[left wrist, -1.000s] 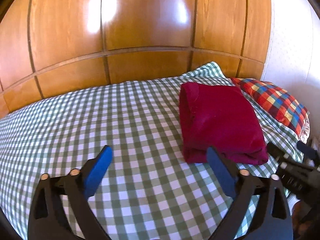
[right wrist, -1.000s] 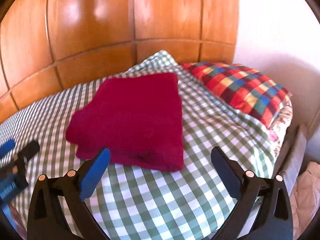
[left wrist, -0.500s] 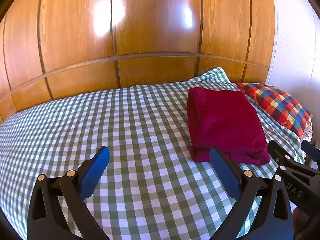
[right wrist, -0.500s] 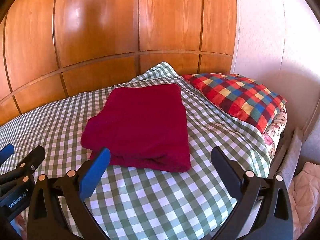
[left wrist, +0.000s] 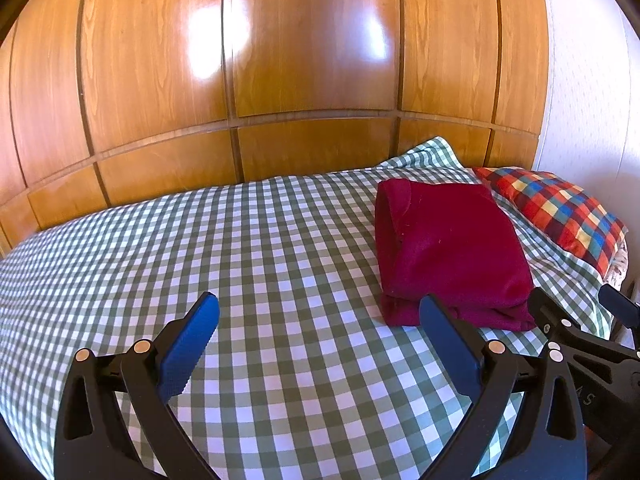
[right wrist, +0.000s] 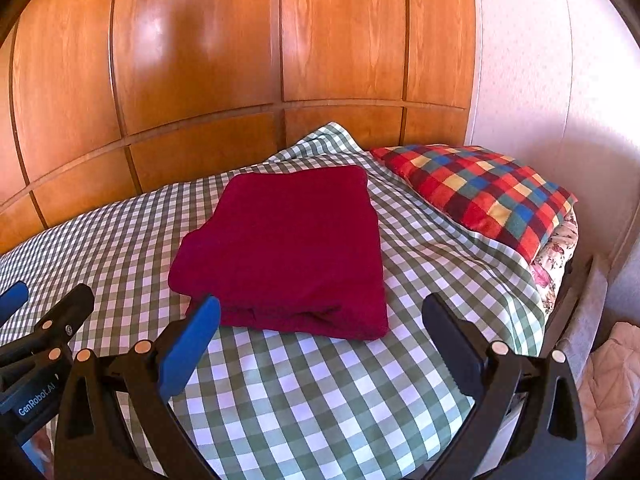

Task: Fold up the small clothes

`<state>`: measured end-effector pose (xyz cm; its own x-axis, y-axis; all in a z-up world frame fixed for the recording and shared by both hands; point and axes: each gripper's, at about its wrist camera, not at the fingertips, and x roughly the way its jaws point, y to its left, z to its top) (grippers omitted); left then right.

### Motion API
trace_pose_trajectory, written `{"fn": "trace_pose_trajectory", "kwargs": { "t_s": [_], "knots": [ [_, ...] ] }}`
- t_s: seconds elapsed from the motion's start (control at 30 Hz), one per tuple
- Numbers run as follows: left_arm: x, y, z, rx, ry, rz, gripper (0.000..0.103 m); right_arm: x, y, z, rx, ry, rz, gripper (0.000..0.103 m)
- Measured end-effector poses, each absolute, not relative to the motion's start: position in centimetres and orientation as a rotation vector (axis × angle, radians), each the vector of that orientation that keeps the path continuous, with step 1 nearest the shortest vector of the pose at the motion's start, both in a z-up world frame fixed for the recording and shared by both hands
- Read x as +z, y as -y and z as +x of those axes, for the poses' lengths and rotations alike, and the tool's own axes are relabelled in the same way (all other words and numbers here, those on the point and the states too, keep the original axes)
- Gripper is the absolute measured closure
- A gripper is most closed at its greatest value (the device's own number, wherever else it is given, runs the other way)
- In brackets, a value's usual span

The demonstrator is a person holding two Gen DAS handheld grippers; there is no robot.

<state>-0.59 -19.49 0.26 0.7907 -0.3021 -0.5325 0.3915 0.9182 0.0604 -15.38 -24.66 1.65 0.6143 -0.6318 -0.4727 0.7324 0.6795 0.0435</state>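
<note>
A dark red garment (left wrist: 448, 248) lies folded into a neat rectangle on the green-and-white checked bedspread (left wrist: 240, 248). It also shows in the right wrist view (right wrist: 292, 248). My left gripper (left wrist: 320, 320) is open and empty, held above the bedspread to the left of the garment's near edge. My right gripper (right wrist: 320, 320) is open and empty, held just in front of the garment's near folded edge, not touching it. Each gripper shows at the edge of the other's view.
A multicoloured checked pillow (right wrist: 480, 196) lies right of the garment, by the white wall (right wrist: 560, 80). A glossy wooden headboard (left wrist: 280, 80) rises behind the bed. The bed's right edge (right wrist: 552, 292) drops to a pale quilted cloth (right wrist: 612, 392) below.
Both grippers have drawn back and up from the folded garment, so it sits farther away in both views. The garment has not moved. Both stay open.
</note>
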Motion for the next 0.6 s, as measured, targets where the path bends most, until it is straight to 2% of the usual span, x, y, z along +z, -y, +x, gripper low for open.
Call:
{"fn": "trace_pose_trajectory", "kwargs": {
  "t_s": [0.6],
  "knots": [
    [0.7, 19.23, -0.49, -0.374, -0.534, 0.164, 0.004, 1.27, 24.59, -15.15, -0.791, -0.454, 0.252, 0.002]
  ]
}}
